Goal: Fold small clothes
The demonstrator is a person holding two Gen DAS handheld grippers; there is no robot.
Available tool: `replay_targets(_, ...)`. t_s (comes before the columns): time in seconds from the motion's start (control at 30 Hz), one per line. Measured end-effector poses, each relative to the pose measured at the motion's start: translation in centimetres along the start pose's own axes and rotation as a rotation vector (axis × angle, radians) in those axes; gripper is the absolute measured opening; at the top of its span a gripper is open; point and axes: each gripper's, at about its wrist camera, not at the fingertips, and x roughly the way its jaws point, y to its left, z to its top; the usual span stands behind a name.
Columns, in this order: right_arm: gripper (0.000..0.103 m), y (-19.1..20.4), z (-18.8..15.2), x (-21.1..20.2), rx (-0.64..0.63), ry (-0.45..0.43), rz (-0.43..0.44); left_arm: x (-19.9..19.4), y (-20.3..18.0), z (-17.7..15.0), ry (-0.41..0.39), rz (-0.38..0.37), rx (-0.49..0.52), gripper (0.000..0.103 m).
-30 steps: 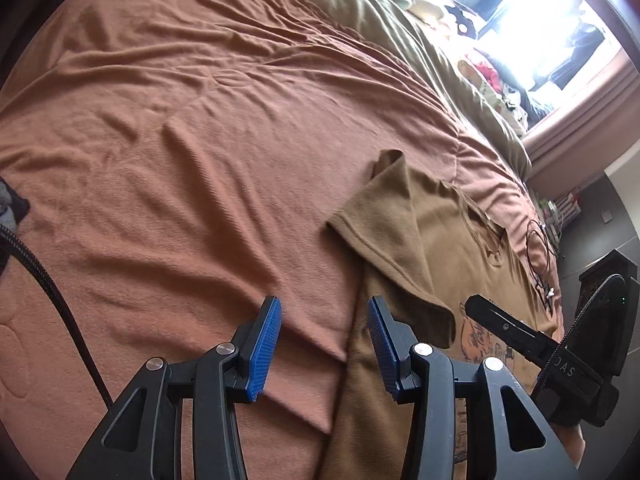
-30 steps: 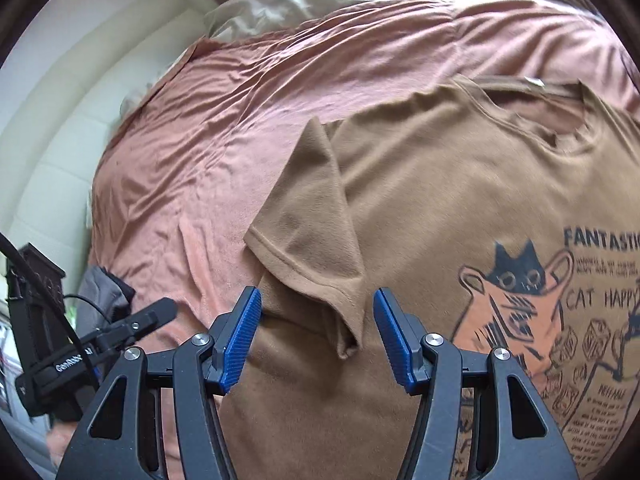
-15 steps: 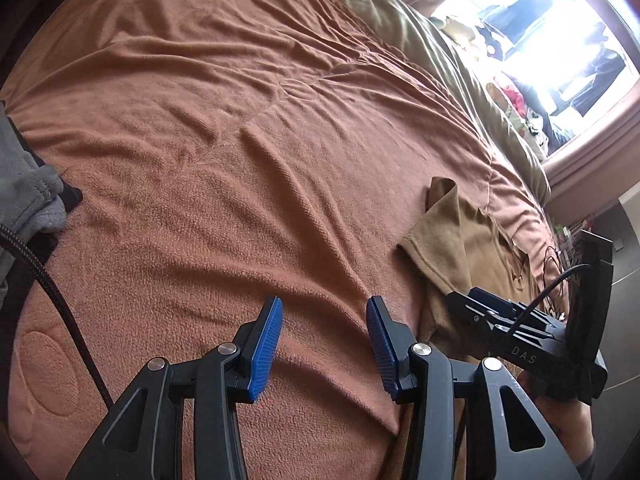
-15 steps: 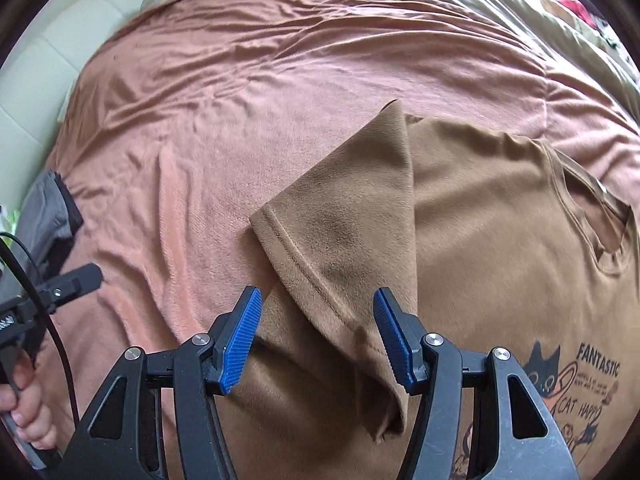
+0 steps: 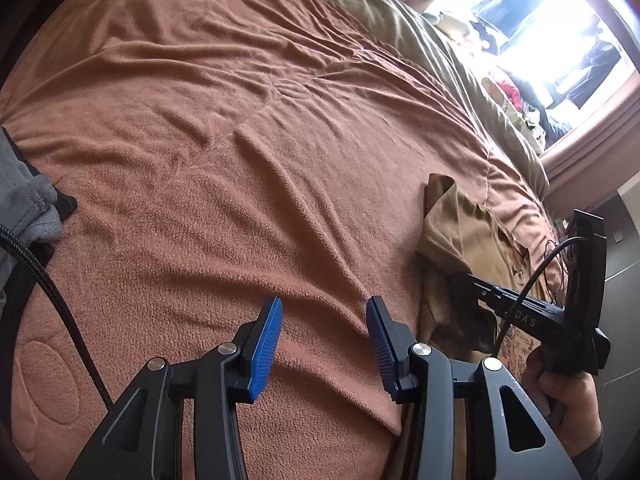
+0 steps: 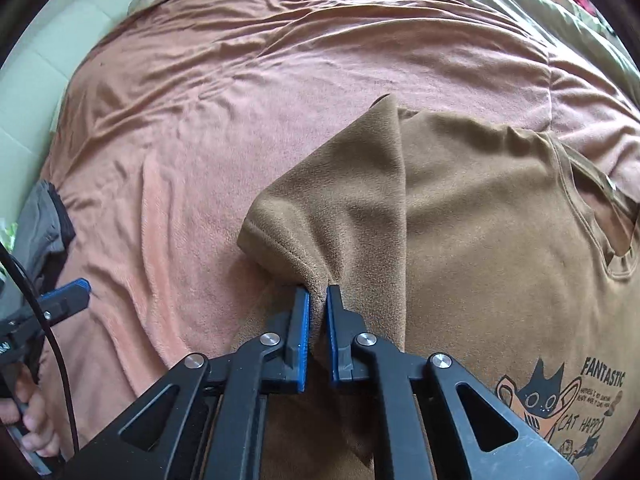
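Rust-orange fleece bedspread (image 5: 224, 168) covers the bed, wrinkled all over; olive-green quilt (image 5: 404, 36) bunched along the far edge under a bright window (image 5: 552, 36).

Brown short-sleeved t-shirt with a cat cartoon print (image 6: 492, 240) lies face up on the right part of the bedspread, neckline toward the far right. Its left sleeve (image 6: 340, 192) is folded inward over the chest.

Right gripper (image 6: 318, 300): blue pads clamped on the sleeve hem, cloth puckered and pulled up between them. Left wrist view shows the same gripper (image 5: 468, 280) from the side with its tip on the shirt, person's hand (image 5: 568, 396) on the handle.

Left gripper (image 5: 324, 320): jaws spread wide, nothing between them, over bare bedspread just left of the shirt. Not touching the shirt.

Grey garment with dark trim (image 5: 24, 200) sits at the left edge of the bed, well apart from the shirt. Braided black cable (image 5: 60, 300) runs past it.
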Motion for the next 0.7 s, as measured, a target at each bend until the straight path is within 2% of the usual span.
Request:
replay_targets(0.17,0.003,-3.0,-0.7,-2.2,0.112,-0.062,0.045,0.3,-1.3,0.2,0.006,-0.008,0.015,0.046)
replay_targets(0.47,0.003,-8.1,-3.1,-5.4,0.271,-0.139,0.033,1.8,-4.5,0.3,0.022,-0.029,0.058,0.046)
replay_targets(0.6,0.004,-9.4,-4.4,-6.0,0.319,-0.137,0.033,2.9,-5.9,0.3,0.039,-0.032,0.082,0.046)
replay_targets(0.7,0.004,-10.6,-4.8,-5.6,0.357,-0.102,0.041,3.8,-6.8,0.1,0.052,-0.032,0.097,0.046)
